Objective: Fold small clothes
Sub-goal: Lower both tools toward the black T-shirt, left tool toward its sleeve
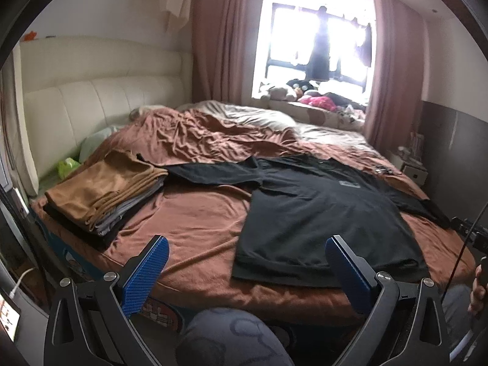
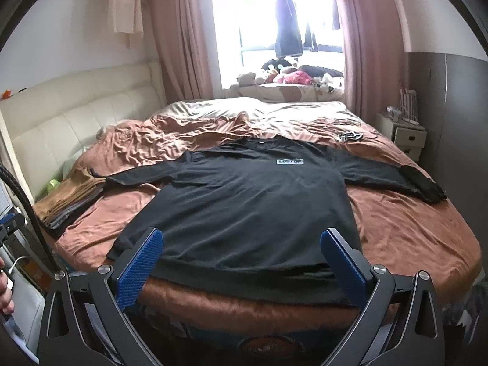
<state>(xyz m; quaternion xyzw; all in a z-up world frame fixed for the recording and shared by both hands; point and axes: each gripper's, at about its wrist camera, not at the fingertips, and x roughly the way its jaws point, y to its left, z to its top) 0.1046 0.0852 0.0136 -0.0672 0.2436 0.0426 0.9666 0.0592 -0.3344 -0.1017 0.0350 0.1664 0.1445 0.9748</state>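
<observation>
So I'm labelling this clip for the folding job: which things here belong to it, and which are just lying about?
Belongs to the job:
black long-sleeved top, spread flat
folded stack
left gripper and right gripper, both open

Just lying about:
stuffed toys on the window ledge
green packet
cables
bedside cabinet

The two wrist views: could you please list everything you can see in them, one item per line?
Long-sleeved top: one, black, laid flat on the bed, sleeves out, hem at the near edge.
Folded clothes: one stack, tan on top, grey and dark below, left of the top.
Bed cover: one, rust brown, creased toward the far side.
Headboard: one, cream, padded, left.
Curtains: pair, dusty pink, flanking the window.
Soft toys: several, mixed colours, on the sill.
Bedside cabinet: one, white, right.
Left gripper: blue pads, open, empty.
Right gripper: blue pads, open, empty.
</observation>
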